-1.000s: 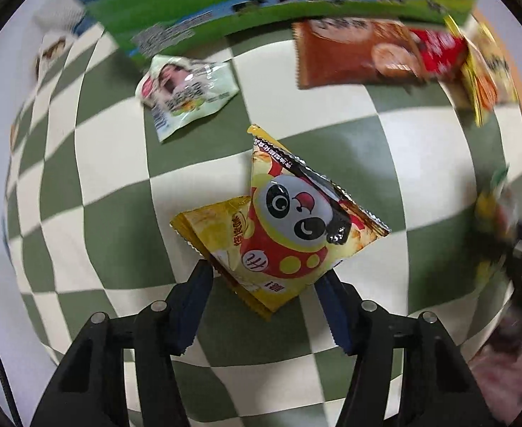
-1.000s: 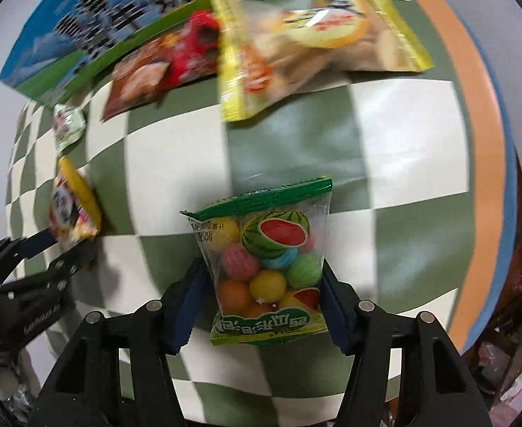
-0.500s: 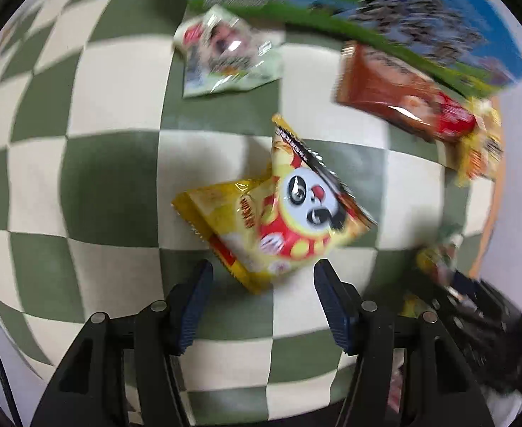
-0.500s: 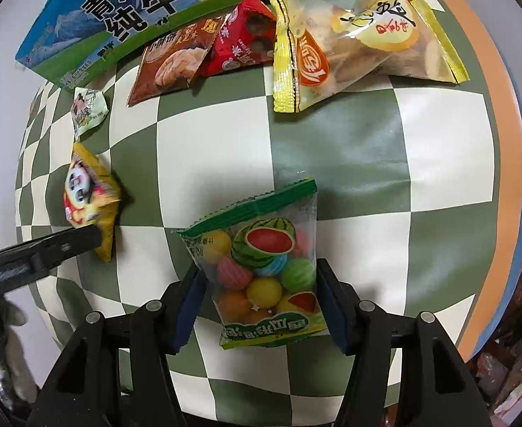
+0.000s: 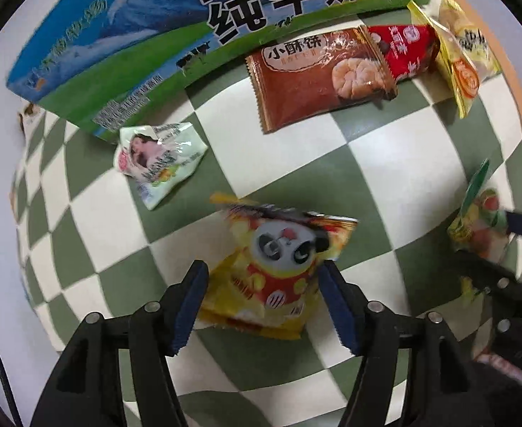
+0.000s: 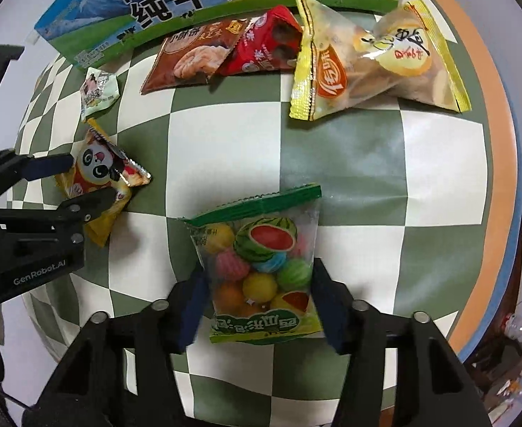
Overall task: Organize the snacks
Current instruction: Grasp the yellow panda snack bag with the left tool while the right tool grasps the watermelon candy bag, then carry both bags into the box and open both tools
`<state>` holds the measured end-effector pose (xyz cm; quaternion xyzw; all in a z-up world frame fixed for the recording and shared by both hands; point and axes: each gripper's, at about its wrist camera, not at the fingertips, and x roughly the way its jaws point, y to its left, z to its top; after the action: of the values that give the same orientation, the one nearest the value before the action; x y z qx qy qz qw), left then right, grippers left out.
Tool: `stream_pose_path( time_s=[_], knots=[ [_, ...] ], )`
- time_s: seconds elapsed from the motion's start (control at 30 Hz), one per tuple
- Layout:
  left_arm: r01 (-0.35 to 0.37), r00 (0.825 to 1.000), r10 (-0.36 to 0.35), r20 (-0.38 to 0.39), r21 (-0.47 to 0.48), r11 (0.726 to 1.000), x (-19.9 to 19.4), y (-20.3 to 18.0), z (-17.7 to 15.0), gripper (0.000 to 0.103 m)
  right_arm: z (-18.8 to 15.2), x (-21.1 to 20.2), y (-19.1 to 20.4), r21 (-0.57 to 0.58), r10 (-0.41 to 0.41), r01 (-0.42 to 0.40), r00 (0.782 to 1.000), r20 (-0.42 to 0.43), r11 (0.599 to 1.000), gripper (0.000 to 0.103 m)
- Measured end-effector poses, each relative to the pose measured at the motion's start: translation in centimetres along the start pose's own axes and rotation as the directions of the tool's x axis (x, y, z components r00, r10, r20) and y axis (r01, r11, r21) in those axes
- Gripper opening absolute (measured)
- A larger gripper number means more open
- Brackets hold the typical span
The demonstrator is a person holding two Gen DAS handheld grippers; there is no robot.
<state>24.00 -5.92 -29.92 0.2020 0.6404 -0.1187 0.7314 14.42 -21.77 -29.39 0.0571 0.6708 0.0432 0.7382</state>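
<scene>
A yellow panda snack bag (image 5: 278, 267) lies on the green-and-white checked cloth between the blue pads of my left gripper (image 5: 262, 284); the jaws stand open around it, and it also shows in the right wrist view (image 6: 100, 178). A clear bag of fruit-shaped gum balls with a green top (image 6: 261, 267) lies between the pads of my right gripper (image 6: 259, 302), jaws open close beside its edges. It shows at the right edge of the left wrist view (image 5: 481, 220).
A blue-green milk carton box (image 5: 189, 35) lies at the back. Before it are a brown biscuit pack (image 5: 317, 78), a red pack (image 5: 406, 49), a yellow-edged clear bag (image 6: 374, 64) and a small white packet (image 5: 157, 160). The table's orange rim (image 6: 488, 106) is at right.
My left gripper swung and moved forward, so the panda bag now sits deeper between its pads. The right gripper stayed around the gum-ball bag, with the view shifted slightly.
</scene>
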Motion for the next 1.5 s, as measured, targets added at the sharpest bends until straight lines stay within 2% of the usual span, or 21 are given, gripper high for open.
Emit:
stream_pose_path(
  time_s=[0.07, 0.13, 0.2, 0.27, 0.3, 0.4, 0.47, 0.63, 0.7, 0.73, 0.77, 0.93, 1.1, 1.27, 1.37, 1.43, 1.5],
  knots=[
    [0.078, 0.997, -0.079, -0.011, -0.086, 0.993, 1.0, 1.7, -0.6, 0.057, 0.0, 0.0, -0.1, 0.02, 0.009, -0.009, 1.0, 0.006, 1.0, 0.056],
    [0.183, 0.98, -0.197, -0.039, -0.23, 0.956, 2.4, 3.7, -1.6, 0.057, -0.1, -0.1, -0.5, 0.045, 0.028, -0.028, 1.0, 0.004, 0.999, 0.056],
    [0.271, 0.948, -0.313, -0.051, -0.383, 0.883, 3.7, 5.7, -2.5, 0.057, -0.1, 0.0, -1.3, 0.072, 0.057, -0.057, 0.998, -0.002, 0.996, 0.056],
    [0.309, 0.934, -0.356, -0.027, -0.439, 0.844, 4.1, 6.6, -3.4, 0.06, 0.0, 0.1, -1.7, 0.084, 0.074, -0.073, 0.997, -0.009, 0.994, 0.056],
    [0.314, 0.932, -0.362, -0.025, -0.444, 0.839, 4.3, 6.8, -3.5, 0.06, 0.0, 0.1, -1.8, 0.082, 0.077, -0.075, 0.997, -0.012, 0.994, 0.056],
    [0.298, 0.937, -0.347, -0.045, -0.418, 0.858, 4.7, 6.9, -3.5, 0.062, 0.1, 0.3, -1.8, 0.079, 0.081, -0.079, 0.997, -0.018, 0.994, 0.061],
    [0.277, 0.943, -0.326, -0.061, -0.396, 0.875, 4.6, 6.8, -3.0, 0.067, 0.5, 0.5, -1.3, 0.071, 0.075, -0.074, 0.997, -0.02, 0.995, 0.065],
    [0.239, 0.958, -0.283, -0.051, -0.406, 0.882, 5.7, 5.5, -3.1, 0.068, 0.6, 0.9, -0.1, 0.032, 0.037, -0.037, 0.999, -0.017, 0.999, 0.065],
    [0.223, 0.967, -0.255, -0.024, -0.416, 0.882, 5.6, 4.4, -3.6, 0.06, 0.4, 0.8, 0.2, 0.016, 0.015, -0.015, 1.0, -0.006, 1.0, 0.058],
    [0.214, 0.971, -0.238, -0.009, -0.406, 0.889, 5.0, 4.0, -4.1, 0.053, 0.3, 0.5, 0.3, 0.003, -0.004, 0.003, 1.0, 0.013, 1.0, 0.054],
    [0.207, 0.974, -0.227, -0.003, -0.398, 0.894, 4.6, 3.6, -4.2, 0.05, 0.2, 0.2, 0.4, -0.006, -0.008, 0.008, 1.0, 0.03, 1.0, 0.053],
    [0.211, 0.977, -0.205, 0.054, -0.354, 0.911, 1.4, 1.3, -4.6, 0.047, 0.2, -1.0, 0.1, 0.004, -0.001, 0.001, 0.997, 0.075, 1.0, 0.052],
    [0.277, 0.96, -0.245, 0.135, -0.333, 0.901, -3.4, 1.5, -3.9, 0.047, 1.3, -4.5, -0.7, 0.017, 0.053, -0.056, 0.99, 0.134, 0.998, 0.052],
    [0.371, 0.92, -0.302, 0.252, -0.303, 0.878, -10.6, 1.9, -0.7, 0.047, 4.4, -10.8, -1.7, 0.01, 0.12, -0.126, 0.964, 0.239, 0.992, 0.051],
    [0.401, 0.901, -0.321, 0.292, -0.277, 0.873, -13.2, 1.5, 4.3, 0.047, 7.5, -15.1, -2.4, -0.011, 0.14, -0.143, 0.94, 0.311, 0.99, 0.052],
    [0.407, 0.896, -0.326, 0.302, -0.266, 0.874, -14.5, 2.4, 7.7, 0.047, 9.8, -17.1, -2.7, -0.019, 0.147, -0.149, 0.927, 0.345, 0.989, 0.052],
    [0.409, 0.895, -0.324, 0.307, -0.275, 0.87, -14.3, 2.4, 11.3, 0.047, 12.8, -18.7, -2.7, -0.031, 0.12, -0.118, 0.916, 0.383, 0.993, 0.052]
  ],
)
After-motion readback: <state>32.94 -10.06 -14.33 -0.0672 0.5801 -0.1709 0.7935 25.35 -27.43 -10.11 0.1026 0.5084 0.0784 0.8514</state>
